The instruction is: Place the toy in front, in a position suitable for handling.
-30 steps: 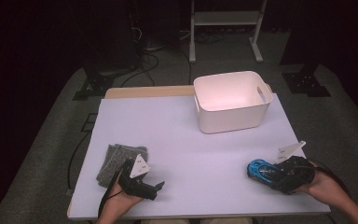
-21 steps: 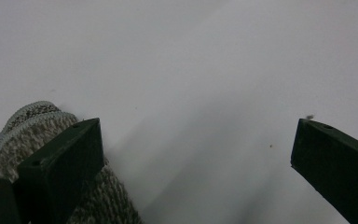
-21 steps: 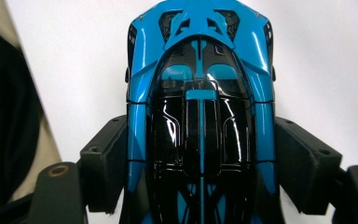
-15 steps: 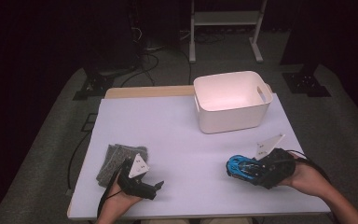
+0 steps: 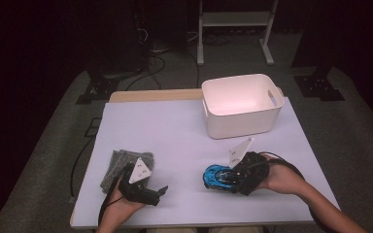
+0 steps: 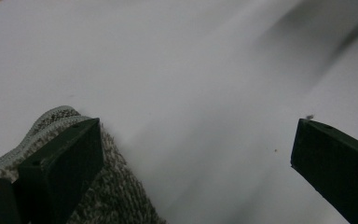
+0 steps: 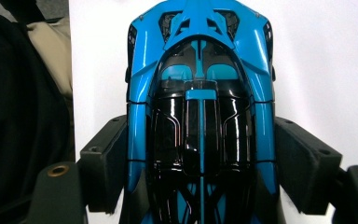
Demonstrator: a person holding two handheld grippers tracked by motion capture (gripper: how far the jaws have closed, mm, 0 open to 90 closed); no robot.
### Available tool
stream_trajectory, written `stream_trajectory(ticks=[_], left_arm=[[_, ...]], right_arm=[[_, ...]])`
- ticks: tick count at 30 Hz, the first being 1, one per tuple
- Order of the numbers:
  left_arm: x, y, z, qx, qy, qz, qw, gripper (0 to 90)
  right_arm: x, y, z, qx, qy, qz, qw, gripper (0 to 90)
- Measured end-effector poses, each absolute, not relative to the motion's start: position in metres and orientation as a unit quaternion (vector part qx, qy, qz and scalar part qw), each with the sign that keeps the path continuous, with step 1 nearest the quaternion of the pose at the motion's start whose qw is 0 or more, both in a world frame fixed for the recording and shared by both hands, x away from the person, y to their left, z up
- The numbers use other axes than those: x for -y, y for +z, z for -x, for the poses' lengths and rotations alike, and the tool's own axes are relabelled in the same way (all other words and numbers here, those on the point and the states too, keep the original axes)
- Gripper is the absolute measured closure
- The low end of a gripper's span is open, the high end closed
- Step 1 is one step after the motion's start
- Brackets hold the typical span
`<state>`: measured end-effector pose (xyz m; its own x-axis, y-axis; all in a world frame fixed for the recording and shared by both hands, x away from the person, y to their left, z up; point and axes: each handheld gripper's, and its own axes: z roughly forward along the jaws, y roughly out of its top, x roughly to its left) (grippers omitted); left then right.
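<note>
The right tool (image 5: 229,177) is clamping a blue toy car (image 5: 216,177) near the tabletop's (image 5: 175,131) front edge (right of centre). The left tool (image 5: 156,192) is lying open beside a grey knitted cloth (image 5: 121,162) near the front-left corner.

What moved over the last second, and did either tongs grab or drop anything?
The right tongs, shut on the blue toy car, carried it leftward across the table, toward the middle. Nothing was newly grabbed or released. The left tongs stayed open beside the grey knit cloth, and the white bin kept its place.
</note>
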<state>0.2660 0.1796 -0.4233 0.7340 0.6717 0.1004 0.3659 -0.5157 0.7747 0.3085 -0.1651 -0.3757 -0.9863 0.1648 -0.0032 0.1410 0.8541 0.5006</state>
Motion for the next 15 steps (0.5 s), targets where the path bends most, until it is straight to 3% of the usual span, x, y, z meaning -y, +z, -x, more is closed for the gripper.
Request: stream_trajectory(ticks=[15], left_arm=[[-0.2,-0.416,-0.27,-0.327,0.207,-0.835,0.391,2.1]], right_arm=[[0.115,-0.408,-0.317,-0.968,0.248,-0.04,-0.002,25.3]])
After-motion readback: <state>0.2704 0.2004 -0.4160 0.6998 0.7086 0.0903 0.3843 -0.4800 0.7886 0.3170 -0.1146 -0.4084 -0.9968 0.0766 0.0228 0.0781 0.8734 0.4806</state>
